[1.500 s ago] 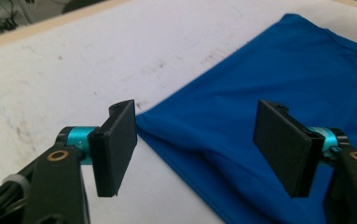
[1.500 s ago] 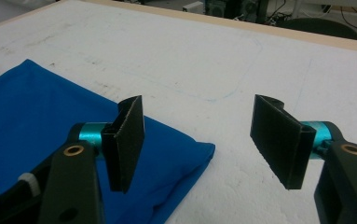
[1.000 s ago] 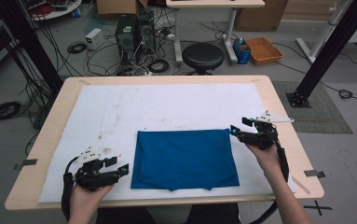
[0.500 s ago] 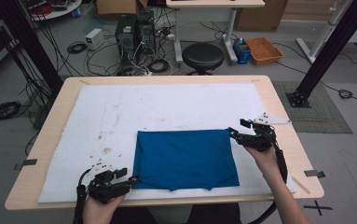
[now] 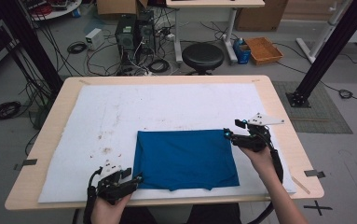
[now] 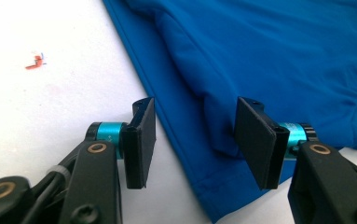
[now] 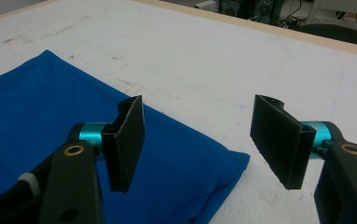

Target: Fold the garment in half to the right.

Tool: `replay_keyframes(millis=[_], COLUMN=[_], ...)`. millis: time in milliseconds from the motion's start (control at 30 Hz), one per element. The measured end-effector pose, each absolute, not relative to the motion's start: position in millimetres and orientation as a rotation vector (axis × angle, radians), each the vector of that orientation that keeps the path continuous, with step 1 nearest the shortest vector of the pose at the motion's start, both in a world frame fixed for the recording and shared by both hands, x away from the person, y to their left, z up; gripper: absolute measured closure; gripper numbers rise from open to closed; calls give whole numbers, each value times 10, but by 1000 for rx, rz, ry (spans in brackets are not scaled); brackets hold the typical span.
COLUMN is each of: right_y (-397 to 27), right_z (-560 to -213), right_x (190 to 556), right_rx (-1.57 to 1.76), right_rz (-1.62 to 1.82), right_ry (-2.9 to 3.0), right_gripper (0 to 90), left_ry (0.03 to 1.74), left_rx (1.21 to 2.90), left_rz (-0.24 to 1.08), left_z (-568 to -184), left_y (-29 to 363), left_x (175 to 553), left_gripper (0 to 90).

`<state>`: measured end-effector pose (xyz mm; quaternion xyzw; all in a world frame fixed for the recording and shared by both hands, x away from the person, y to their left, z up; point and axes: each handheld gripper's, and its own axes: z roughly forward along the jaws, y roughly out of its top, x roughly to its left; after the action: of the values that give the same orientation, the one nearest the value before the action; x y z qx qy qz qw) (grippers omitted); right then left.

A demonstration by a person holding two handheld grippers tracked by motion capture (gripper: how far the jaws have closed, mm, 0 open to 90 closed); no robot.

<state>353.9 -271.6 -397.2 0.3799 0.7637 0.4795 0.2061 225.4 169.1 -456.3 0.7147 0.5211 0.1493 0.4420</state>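
A blue folded cloth [image 5: 185,158] lies flat on the white sheet [image 5: 120,107] near the table's front edge. My left gripper [image 5: 136,179] is at the cloth's near left corner. In the left gripper view its jaws [image 6: 195,109] straddle the hemmed corner of the cloth [image 6: 269,46]. They have just been closing, with gaps still beside both pads. My right gripper [image 5: 227,135] hovers at the far right corner. In the right gripper view it [image 7: 199,121] stands open, the left pad over the cloth [image 7: 36,102] and the right pad over bare sheet.
The sheet carries brown stains [image 5: 105,150] left of the cloth and a small red mark [image 6: 35,60]. The wooden table rim [image 5: 167,79] frames the sheet. Beyond the table stand a black stool [image 5: 202,55], computer towers [image 5: 127,32], cables and an orange box [image 5: 264,49].
My left gripper has moved right and slightly down to the cloth's near left corner, and its jaws have narrowed around it. The right gripper has stayed at the far right corner.
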Motion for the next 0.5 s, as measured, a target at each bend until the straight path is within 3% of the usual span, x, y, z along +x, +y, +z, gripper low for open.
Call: replay_keyframes(millis=[500], right_y=[-2539], right_z=[-3938], right_x=[3554], right_rx=[1022], right_rz=[1342], right_ry=[2145], right_gripper=[353], left_ry=[1303], left_rx=[1769], left_rz=[412], left_z=[-4572], left_y=[1615], left_x=[2229], left_gripper=[512])
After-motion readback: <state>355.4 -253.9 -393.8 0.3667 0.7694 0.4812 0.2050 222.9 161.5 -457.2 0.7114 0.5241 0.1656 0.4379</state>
